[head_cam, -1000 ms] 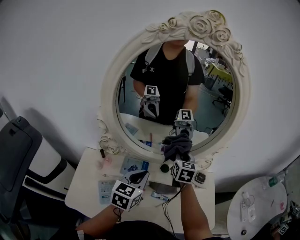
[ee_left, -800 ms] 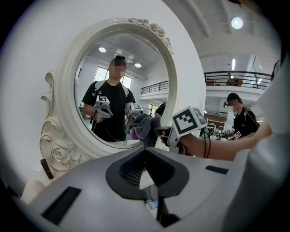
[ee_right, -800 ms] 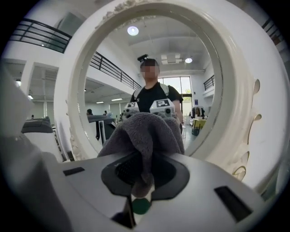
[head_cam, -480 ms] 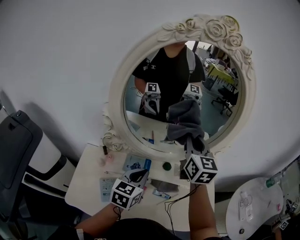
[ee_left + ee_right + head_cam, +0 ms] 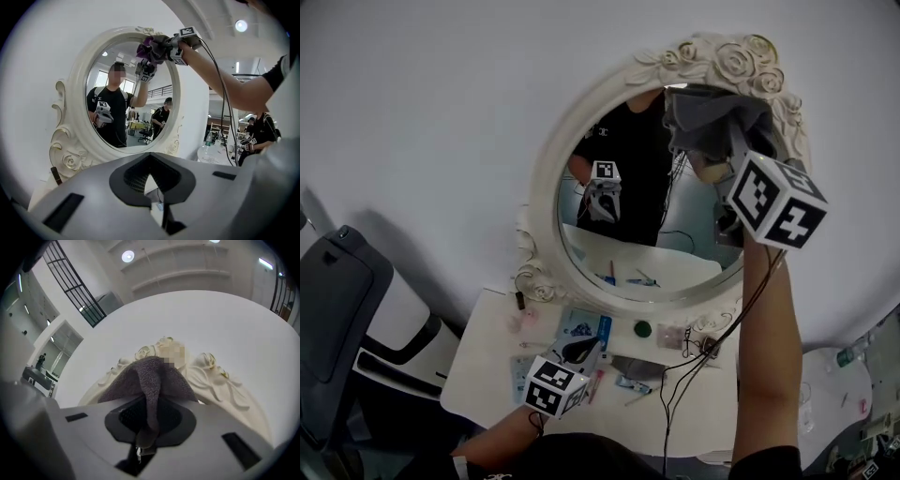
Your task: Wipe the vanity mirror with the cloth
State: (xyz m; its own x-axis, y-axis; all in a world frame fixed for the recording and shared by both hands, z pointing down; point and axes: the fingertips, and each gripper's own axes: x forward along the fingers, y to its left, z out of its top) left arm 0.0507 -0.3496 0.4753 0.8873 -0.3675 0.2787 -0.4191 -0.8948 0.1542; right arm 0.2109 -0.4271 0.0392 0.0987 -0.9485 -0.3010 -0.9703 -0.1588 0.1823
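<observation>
Your cloth point(image 5: 705, 122) hides the top of the mirror point(image 5: 546, 187) in the head view. It hides the tips of your right gripper point(image 5: 144, 446) there too. The little things on the table point(image 5: 483, 375) are too small to tell. The chair point(image 5: 337, 309) is cut off at the left edge.

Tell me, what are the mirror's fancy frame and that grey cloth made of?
The frame looks like moulded resin or plaster painted matt cream: its roses are smooth and uniform with no wood grain, though I can't be sure. The cloth seems soft grey microfibre or terry: a fuzzy, napped surface that drapes in folds.
</observation>
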